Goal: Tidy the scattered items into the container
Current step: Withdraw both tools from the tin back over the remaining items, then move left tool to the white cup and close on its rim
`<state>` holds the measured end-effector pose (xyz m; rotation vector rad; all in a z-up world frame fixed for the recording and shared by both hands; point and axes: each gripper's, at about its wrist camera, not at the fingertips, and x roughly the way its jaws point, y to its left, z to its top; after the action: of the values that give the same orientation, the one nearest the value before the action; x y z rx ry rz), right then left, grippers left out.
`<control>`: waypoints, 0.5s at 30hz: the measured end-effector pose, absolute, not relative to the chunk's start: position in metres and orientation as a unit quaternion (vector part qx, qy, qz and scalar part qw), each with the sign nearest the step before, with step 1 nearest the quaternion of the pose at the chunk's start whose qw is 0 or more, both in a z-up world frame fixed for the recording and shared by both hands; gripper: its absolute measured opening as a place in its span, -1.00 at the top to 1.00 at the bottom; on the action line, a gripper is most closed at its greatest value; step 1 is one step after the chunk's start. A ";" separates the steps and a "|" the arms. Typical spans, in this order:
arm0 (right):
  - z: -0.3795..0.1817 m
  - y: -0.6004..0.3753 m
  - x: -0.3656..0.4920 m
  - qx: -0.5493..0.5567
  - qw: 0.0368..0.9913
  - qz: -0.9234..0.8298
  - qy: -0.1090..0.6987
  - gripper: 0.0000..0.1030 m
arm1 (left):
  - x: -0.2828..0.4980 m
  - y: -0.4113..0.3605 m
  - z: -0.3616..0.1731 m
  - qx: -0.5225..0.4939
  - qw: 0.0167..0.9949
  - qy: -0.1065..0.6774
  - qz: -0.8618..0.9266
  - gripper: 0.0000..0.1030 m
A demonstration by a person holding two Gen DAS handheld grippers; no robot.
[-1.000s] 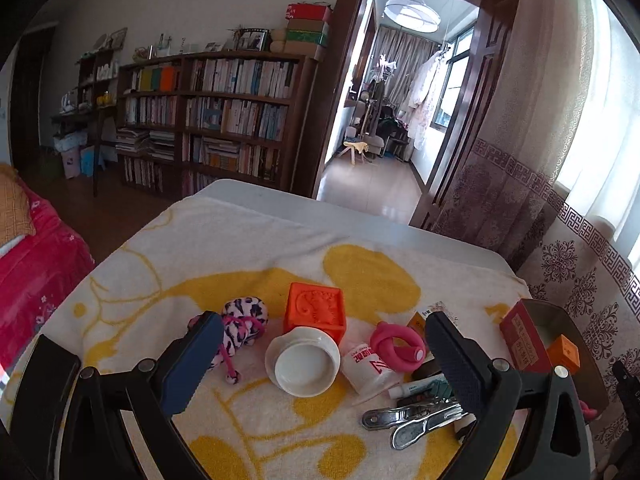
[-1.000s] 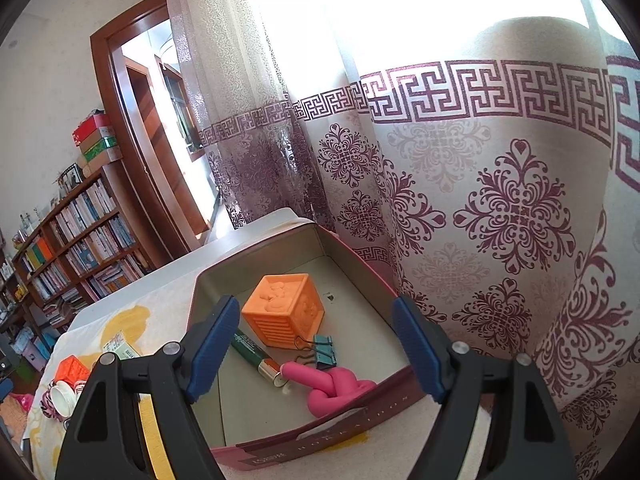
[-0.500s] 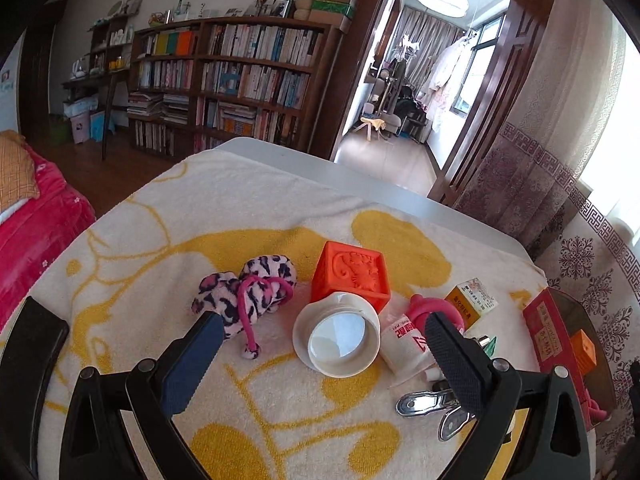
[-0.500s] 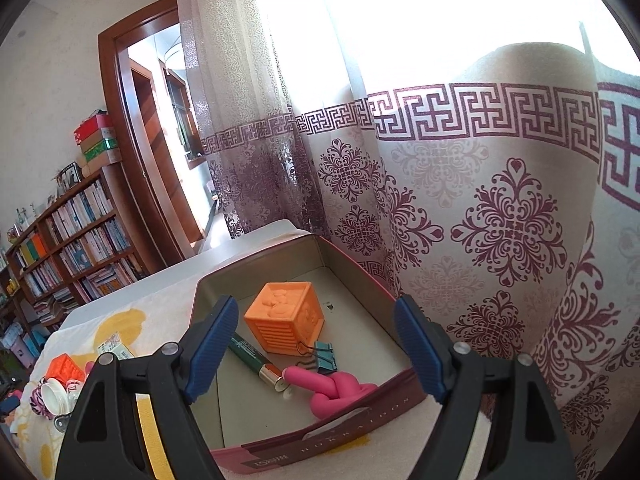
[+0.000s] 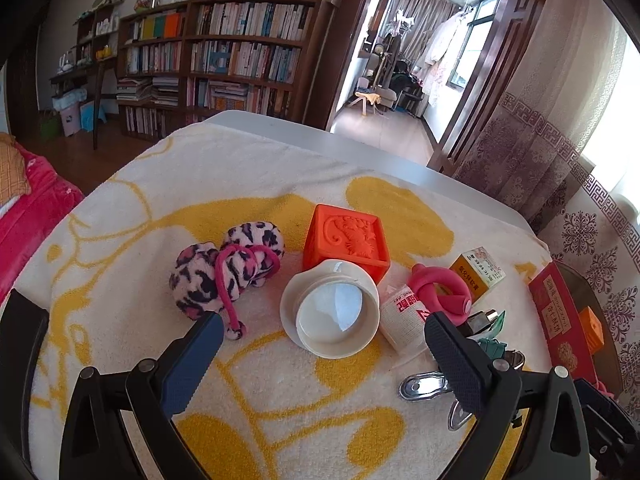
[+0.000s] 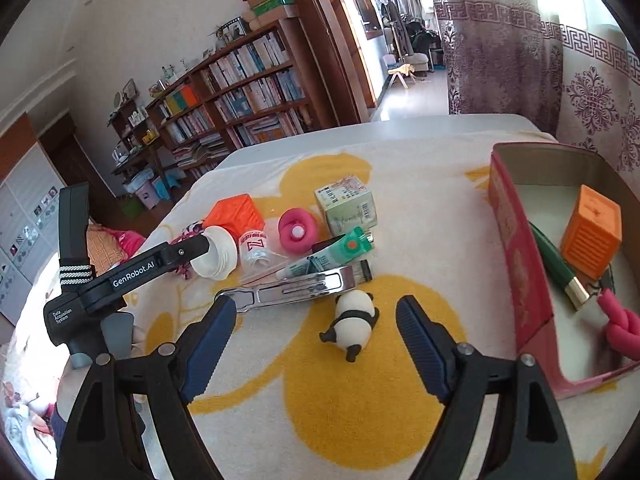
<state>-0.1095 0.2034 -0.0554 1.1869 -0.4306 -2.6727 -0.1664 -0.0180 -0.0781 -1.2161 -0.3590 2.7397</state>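
My left gripper point(image 5: 324, 332) is open and hangs low over a white cup point(image 5: 332, 316) that lies on its side on the yellow-and-white towel. Around the cup are a leopard plush point(image 5: 228, 268), a red-orange cube point(image 5: 346, 240), a small bottle point(image 5: 402, 316) and a pink ring point(image 5: 440, 288). My right gripper point(image 6: 314, 308) is open too, with a panda figure point(image 6: 354, 324) lying just ahead between its fingers, untouched. At the right stands the red tin point(image 6: 516, 264). It holds an orange cube point(image 6: 592, 236), a green pen point(image 6: 556, 268) and a pink knot point(image 6: 624, 328).
A long metal clip point(image 6: 292, 288), a green tube point(image 6: 340, 252) and a small carton point(image 6: 348, 208) lie beyond the panda. One of the left gripper's fingers point(image 6: 188, 248) reaches in from the left. Patterned curtains hang behind the tin; the table's far edge point(image 6: 400, 128) is bare.
The right gripper has swung left, away from above the tin, and now faces the scattered items with the panda ahead. The left gripper has sunk slightly closer to the white cup.
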 end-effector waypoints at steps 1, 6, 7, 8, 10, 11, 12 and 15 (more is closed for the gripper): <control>-0.060 0.201 -0.116 0.408 0.087 -0.896 -0.154 -0.65 | -0.166 -0.020 -0.078 -0.403 0.060 -0.124 0.905 -0.98; -0.070 0.201 -0.143 0.415 0.036 -0.890 -0.187 -0.65 | -0.166 -0.024 -0.078 -0.405 0.061 -0.136 0.902 -0.98; -0.070 0.200 -0.147 0.414 0.027 -0.891 -0.183 -0.65 | -0.166 -0.023 -0.077 -0.406 0.063 -0.135 0.902 -0.98; -0.071 0.199 -0.151 0.413 0.018 -0.893 -0.177 -0.65 | -0.165 -0.022 -0.077 -0.406 0.066 -0.132 0.902 -0.98; -0.075 0.195 -0.156 0.418 0.012 -0.894 -0.162 -0.65 | -0.165 -0.019 -0.076 -0.407 0.071 -0.128 0.902 -0.98; -0.079 0.193 -0.156 0.423 0.013 -0.893 -0.157 -0.65 | -0.165 -0.018 -0.076 -0.407 0.073 -0.127 0.902 -0.98; -0.084 0.190 -0.156 0.429 0.016 -0.890 -0.152 -0.65 | -0.164 -0.016 -0.076 -0.407 0.074 -0.125 0.902 -0.98; -0.097 0.183 -0.153 0.450 0.028 -0.883 -0.129 -0.65 | -0.164 -0.012 -0.077 -0.409 0.077 -0.118 0.902 -0.98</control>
<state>-0.1533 0.1828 -0.0967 1.3879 -0.3982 -2.7273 -0.1640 -0.0122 -0.0773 -1.2257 -0.3526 2.7021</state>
